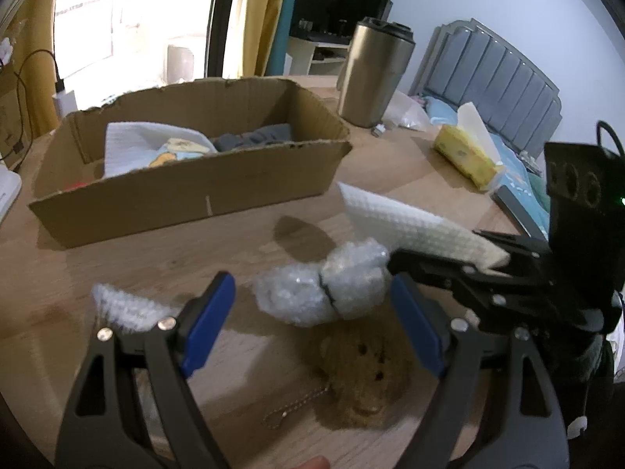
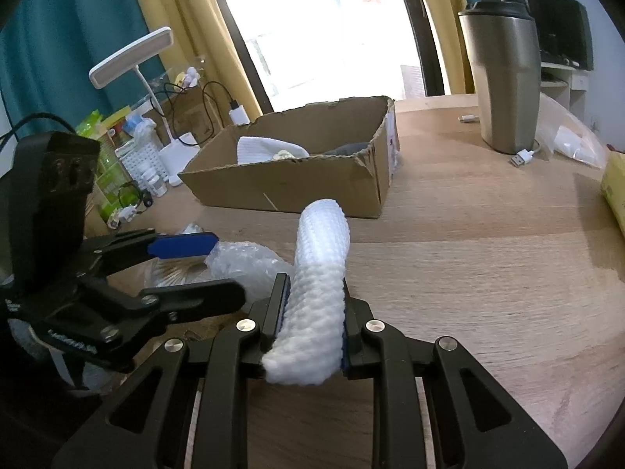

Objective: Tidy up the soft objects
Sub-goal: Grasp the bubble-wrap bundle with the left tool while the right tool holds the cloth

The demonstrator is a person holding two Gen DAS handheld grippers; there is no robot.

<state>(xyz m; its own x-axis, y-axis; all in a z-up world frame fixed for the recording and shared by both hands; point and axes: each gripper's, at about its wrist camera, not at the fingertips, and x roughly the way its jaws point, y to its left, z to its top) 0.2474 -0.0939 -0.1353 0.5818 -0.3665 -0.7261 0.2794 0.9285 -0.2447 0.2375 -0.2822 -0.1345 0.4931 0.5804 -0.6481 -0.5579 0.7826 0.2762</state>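
Note:
My right gripper (image 2: pixel 314 282) is shut on a white waffle-textured pad (image 2: pixel 322 250), which sticks up and curls forward; the left wrist view shows the right gripper (image 1: pixel 437 246) holding the pad (image 1: pixel 406 226) above the table. My left gripper (image 1: pixel 312 279) is open, its blue pads (image 1: pixel 211 320) on either side of a taped bubble-wrap bundle (image 1: pixel 320 293) without pressing on it. The right wrist view shows the left gripper (image 2: pixel 228 267) straddling the bundle (image 2: pixel 244 260). A brown fuzzy toy (image 1: pixel 363 375) on a bead chain lies just in front.
An open cardboard box (image 1: pixel 187 191) at the back holds a white printed cloth (image 1: pixel 156 144) and grey fabric. A second bubble-wrap piece (image 1: pixel 125 308) lies to the left. A steel tumbler (image 2: pixel 504 78), a USB plug (image 2: pixel 521 158) and a yellow tissue pack (image 1: pixel 465 156) stand to the right.

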